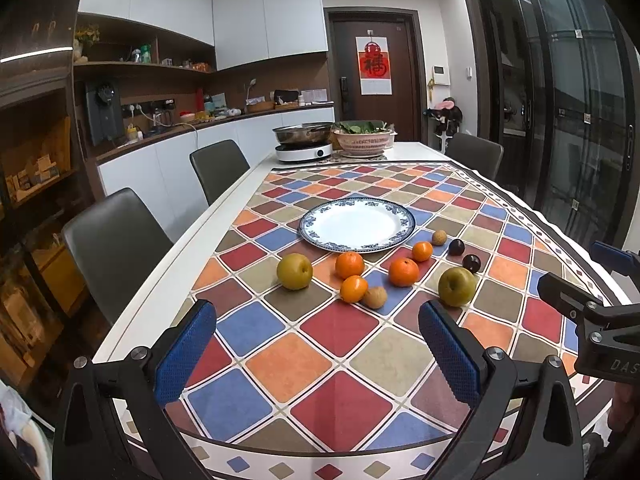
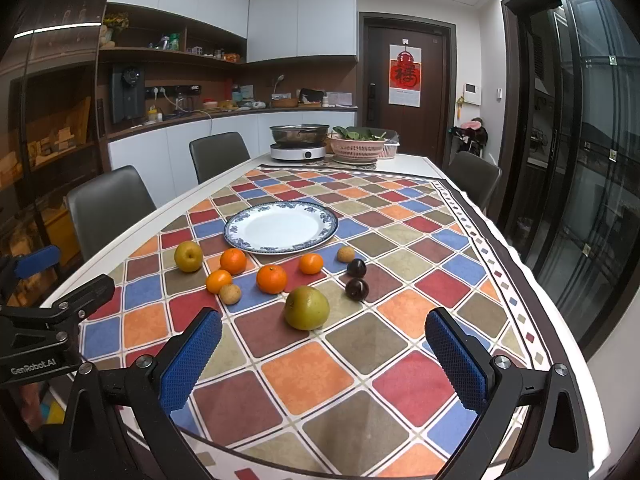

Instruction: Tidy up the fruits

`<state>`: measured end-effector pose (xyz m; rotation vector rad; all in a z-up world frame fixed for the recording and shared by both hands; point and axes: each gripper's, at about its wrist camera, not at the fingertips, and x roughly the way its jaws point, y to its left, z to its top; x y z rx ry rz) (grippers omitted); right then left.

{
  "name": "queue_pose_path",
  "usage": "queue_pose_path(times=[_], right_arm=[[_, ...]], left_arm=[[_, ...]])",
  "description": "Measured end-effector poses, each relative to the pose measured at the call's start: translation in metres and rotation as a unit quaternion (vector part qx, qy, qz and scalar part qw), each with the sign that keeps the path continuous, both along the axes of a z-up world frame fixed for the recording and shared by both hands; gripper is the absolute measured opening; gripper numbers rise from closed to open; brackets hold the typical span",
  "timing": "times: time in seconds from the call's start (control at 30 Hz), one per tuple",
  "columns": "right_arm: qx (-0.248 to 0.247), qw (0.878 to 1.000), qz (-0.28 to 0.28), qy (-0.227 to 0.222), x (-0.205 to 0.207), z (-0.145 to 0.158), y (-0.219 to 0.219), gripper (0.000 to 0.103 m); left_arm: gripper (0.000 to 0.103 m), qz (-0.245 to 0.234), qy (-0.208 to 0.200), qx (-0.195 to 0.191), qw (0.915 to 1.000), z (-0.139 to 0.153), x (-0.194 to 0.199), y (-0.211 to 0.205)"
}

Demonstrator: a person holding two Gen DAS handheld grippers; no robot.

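Observation:
A white plate with a blue rim (image 1: 394, 210) (image 2: 326, 220) sits empty mid-table. In front of it lie two green-yellow pears (image 1: 295, 271) (image 1: 456, 286), several oranges (image 1: 349, 265) (image 1: 403, 271), two small brown fruits (image 1: 375, 297) (image 1: 439, 237) and two dark plums (image 1: 456, 247) (image 1: 471, 263). In the right wrist view the near pear (image 2: 307, 307) lies just ahead of my right gripper (image 2: 324, 356), which is open and empty. My left gripper (image 1: 316, 354) is open and empty, short of the fruit row.
A checked cloth (image 1: 320, 360) covers the white table. At the far end stand an induction cooker with a steel pot (image 1: 304, 142) and a pink basket of greens (image 1: 362, 138). Grey chairs (image 1: 116, 240) line the left side, and one stands at the far right (image 1: 474, 152).

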<state>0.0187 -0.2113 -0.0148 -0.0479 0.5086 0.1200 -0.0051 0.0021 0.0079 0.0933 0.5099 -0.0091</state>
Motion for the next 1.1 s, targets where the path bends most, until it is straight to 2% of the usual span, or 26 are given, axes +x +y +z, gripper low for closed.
queue_pose_path(times=[1.1], right_arm=[[0.0, 1.0, 0.0, 0.0, -0.0005, -0.0003, -0.0003, 0.102]], left_arm=[[0.103, -0.001, -0.014, 0.002, 0.9999, 0.0024, -0.0049, -0.0011]])
